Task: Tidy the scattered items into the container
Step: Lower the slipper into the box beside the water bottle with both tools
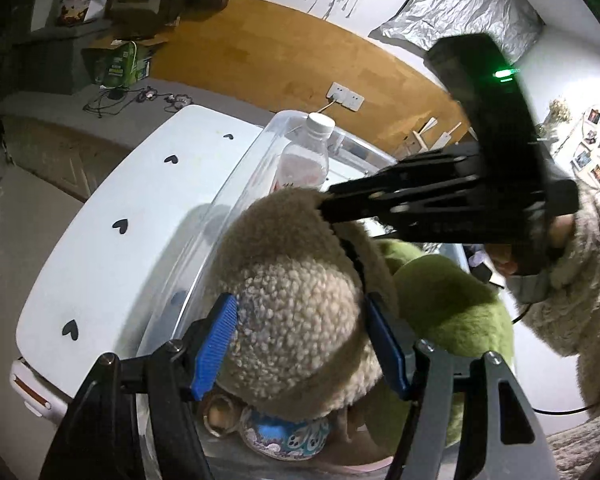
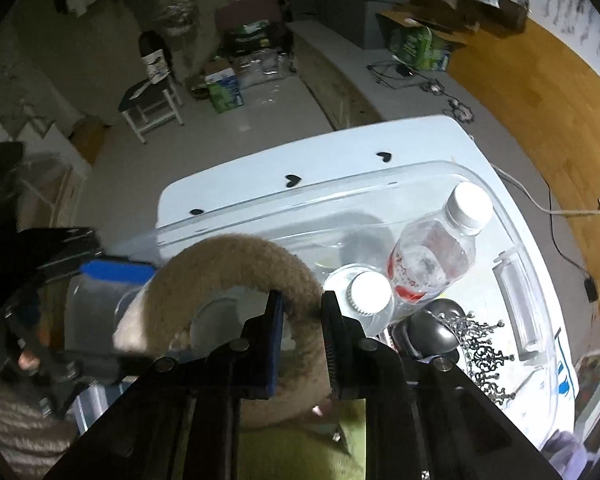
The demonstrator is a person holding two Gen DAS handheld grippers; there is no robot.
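The left tongs (image 1: 300,344) grip a beige fleece hat (image 1: 300,300), blue pads pressed to its sides at nine and three o'clock. The right tongs (image 2: 302,344) are clamped on the hat's brim (image 2: 296,280), which passes between their nearly closed pads; in the left view they reach in from three o'clock and bite the hat's top edge. Both hold the hat over the near end of a clear plastic container (image 2: 516,248) on a white table (image 1: 112,216) dotted with black hearts. Just beside the hat, toward four o'clock in the left view, lies a green plush item (image 1: 456,304). Deeper in the container, at one o'clock in the right view, are two water bottles (image 2: 432,256), touching each other, with a dark round object (image 2: 440,328) and a silvery tiara (image 2: 484,356) at three o'clock.
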